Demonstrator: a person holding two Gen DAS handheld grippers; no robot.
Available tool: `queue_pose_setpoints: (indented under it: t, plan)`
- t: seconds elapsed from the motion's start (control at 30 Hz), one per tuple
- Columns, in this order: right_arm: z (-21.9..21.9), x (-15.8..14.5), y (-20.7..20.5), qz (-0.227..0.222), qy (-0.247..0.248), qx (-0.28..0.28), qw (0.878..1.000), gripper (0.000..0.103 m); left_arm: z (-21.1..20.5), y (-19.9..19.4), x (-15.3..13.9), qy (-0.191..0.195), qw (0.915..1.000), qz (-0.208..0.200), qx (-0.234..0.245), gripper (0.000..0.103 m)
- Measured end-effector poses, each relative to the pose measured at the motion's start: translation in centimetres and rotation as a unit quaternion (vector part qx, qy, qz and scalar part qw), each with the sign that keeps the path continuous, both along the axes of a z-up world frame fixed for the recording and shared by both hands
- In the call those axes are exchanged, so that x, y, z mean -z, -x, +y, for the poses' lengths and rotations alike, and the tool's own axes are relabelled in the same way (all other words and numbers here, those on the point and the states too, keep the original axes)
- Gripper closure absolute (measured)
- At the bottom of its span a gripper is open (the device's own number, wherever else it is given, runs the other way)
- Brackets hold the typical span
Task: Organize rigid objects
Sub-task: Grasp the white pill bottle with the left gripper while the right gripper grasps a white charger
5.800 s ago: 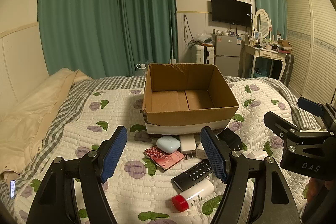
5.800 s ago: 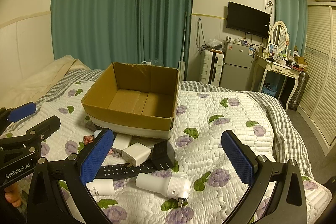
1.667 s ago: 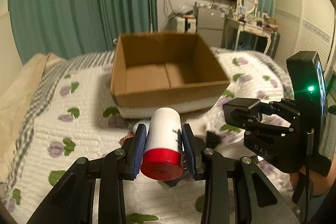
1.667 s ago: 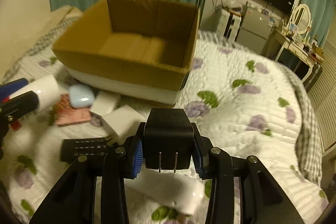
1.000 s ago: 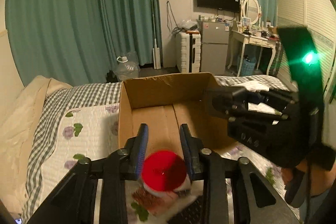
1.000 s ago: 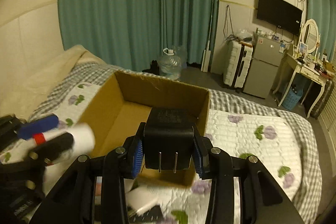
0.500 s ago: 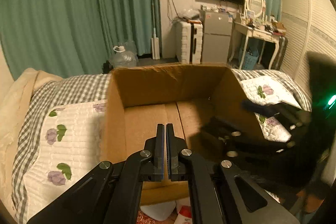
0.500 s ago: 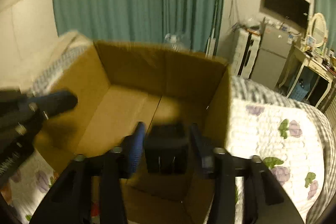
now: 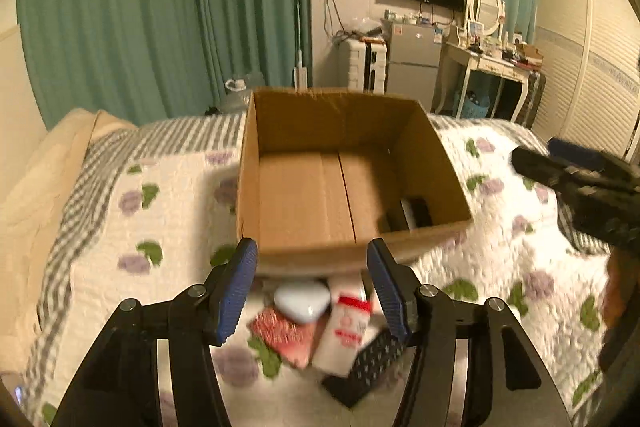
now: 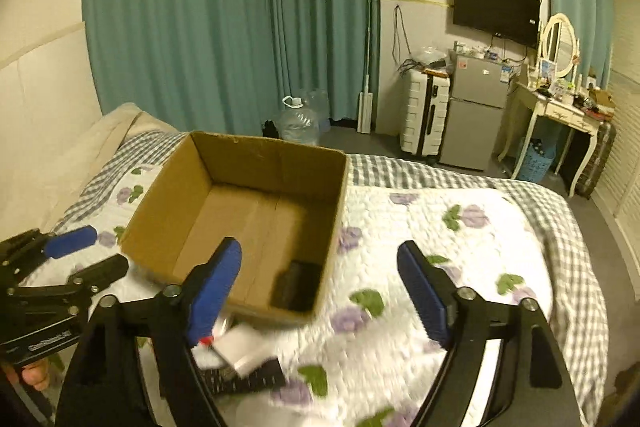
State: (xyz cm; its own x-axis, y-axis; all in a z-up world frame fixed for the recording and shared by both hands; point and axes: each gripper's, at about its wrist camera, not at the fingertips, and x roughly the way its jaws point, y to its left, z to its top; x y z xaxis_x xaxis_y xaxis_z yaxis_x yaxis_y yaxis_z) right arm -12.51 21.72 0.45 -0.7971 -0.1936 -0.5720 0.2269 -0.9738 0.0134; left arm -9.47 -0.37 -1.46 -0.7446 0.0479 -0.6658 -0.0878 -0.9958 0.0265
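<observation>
Risk: pile on bed [image 9: 100, 227] packed tight just beside front wall of cardboard box [image 9: 344, 115]; neighbours likely nudged or wrong item pinched when next pick attempted. Remote [image 9: 368, 367] partly under white bottle with red cap [image 9: 344, 327]; slip possible.

Left tool [image 9: 312, 287]: jaws just opened wide, nothing held, nothing touched, poised above pile.

Right tool [image 10: 320, 287]: jaws just opened wide, empty.

Black charger [image 10: 298, 285] lying inside box, near front right corner.

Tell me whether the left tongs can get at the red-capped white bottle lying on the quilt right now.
Probably yes. The left tongs stand open and empty, and the bottle lies just below and ahead of them on the quilt, in front of the cardboard box. Nothing covers it, though other items crowd its sides.
</observation>
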Motion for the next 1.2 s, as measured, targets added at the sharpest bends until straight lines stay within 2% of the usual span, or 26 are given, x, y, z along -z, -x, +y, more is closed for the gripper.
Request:
queue_pose_setpoints:
  t: [0.1, 0.2, 0.43, 0.63, 0.7, 0.87, 1.07, 1.2]
  plan:
    - [0.0, 0.1, -1.3, -0.007, -0.005, -0.003, 1.0, 0.017, 0.5, -0.9, 1.8, -0.005, 0.9998, -0.012, 0.014, 0.043]
    - [0.3, 0.9, -2.1, -0.014, -0.008, 0.0, 1.0, 0.016, 1.4, -1.6, 4.0, 0.008, 0.9992, -0.024, 0.031, 0.043]
    - [-0.3, 5.6, -1.6, -0.056, -0.029, -0.009, 0.998, 0.016, 2.3, -1.1, 9.1, 0.024, 0.9965, -0.067, 0.044, 0.043]
    - [-1.1, 9.0, -0.3, -0.087, -0.025, -0.021, 0.996, 0.016, 2.2, 0.1, 11.0, 0.008, 0.994, -0.094, 0.055, 0.046]
    - [-1.4, 9.8, 0.0, -0.097, -0.025, -0.023, 0.995, 0.016, 2.3, 0.3, 11.4, 0.019, 0.9938, -0.097, 0.051, 0.063]
    - [-2.0, 10.9, 0.4, -0.11, -0.025, -0.031, 0.993, 0.016, 1.6, 0.1, 10.9, 0.011, 0.9943, -0.1, 0.036, 0.065]
    - [-3.3, 11.4, 0.5, -0.114, -0.027, -0.058, 0.991, 0.016, -0.6, -1.0, 7.7, 0.006, 0.9981, -0.061, -0.003, 0.066]
    - [-5.3, 12.9, 1.7, -0.134, -0.033, -0.079, 0.987, 0.016, -1.6, -1.1, 7.0, 0.017, 0.9984, -0.048, -0.024, 0.066]
